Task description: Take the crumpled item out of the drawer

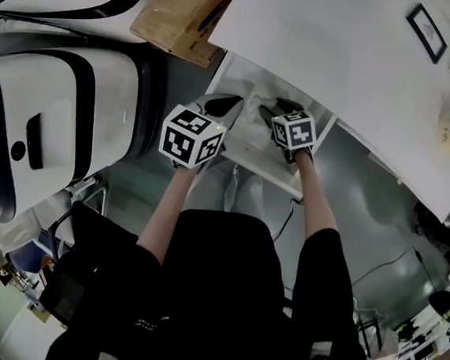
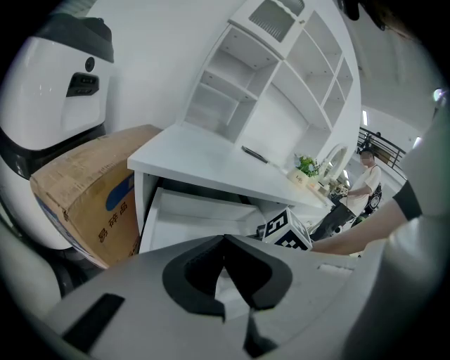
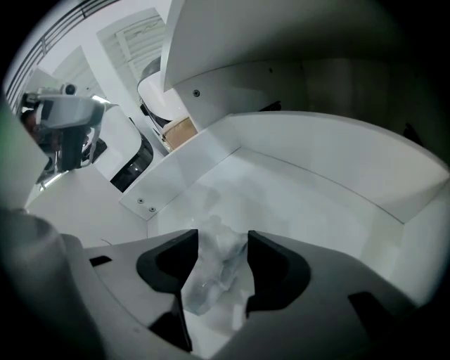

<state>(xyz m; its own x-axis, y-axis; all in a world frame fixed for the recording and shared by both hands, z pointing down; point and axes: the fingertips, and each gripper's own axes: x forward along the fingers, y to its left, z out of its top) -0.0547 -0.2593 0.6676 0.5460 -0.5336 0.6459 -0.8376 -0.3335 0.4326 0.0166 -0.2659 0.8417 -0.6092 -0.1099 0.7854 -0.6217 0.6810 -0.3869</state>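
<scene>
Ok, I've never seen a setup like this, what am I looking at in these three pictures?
A person holds tongs in each hand; the marked cubes are part of them. One picture looks down from a head camera; the other two look along each tool. The right tongs stand open inside a white drawer under a desk, with a crumpled item between them, not yet gripped. The left tongs are shut and empty.
</scene>
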